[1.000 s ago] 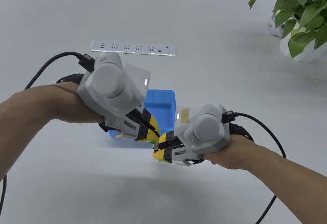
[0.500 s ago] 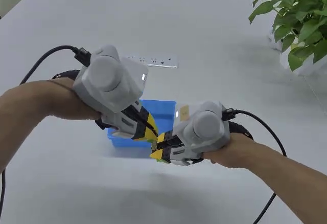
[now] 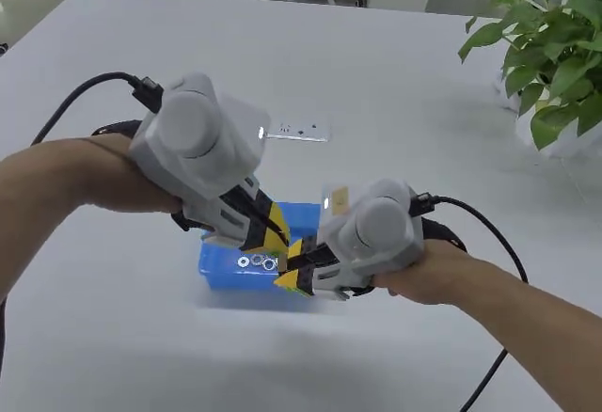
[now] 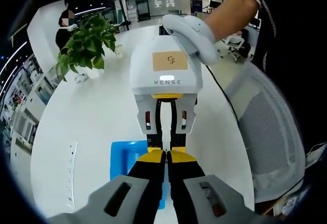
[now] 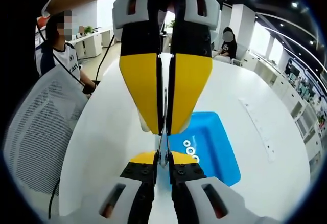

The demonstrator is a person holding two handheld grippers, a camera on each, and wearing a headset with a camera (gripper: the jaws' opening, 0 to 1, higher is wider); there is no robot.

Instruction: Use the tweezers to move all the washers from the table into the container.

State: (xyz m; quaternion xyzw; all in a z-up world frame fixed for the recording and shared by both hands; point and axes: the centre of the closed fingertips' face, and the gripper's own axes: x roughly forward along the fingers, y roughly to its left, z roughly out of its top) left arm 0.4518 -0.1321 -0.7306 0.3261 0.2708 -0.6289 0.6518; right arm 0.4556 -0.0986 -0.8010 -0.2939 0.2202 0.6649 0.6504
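Note:
The blue container (image 3: pixel 218 270) sits on the white table under both grippers, with three washers (image 3: pixel 256 262) lying in it. The left gripper (image 3: pixel 273 240) and the right gripper (image 3: pixel 290 277) meet tip to tip over the container's right end. In the right gripper view a thin metal pair of tweezers (image 5: pixel 162 132) runs from the left gripper's yellow jaws down into the right gripper (image 5: pixel 162 158), and both look shut on it. The washers (image 5: pixel 191 150) lie in the container (image 5: pixel 217 152) just beyond. In the left gripper view the left gripper (image 4: pixel 166 155) is shut, nose to nose with the right one.
A white power strip (image 3: pixel 299 130) lies on the table behind the container. A potted plant (image 3: pixel 555 55) stands at the far right edge. Cables trail from both grippers. An office chair (image 5: pixel 41 132) stands beside the table.
The head camera has tilted, so the scene sits lower. Both grippers stay tip to tip over the container, and the washers inside it now show below the left gripper.

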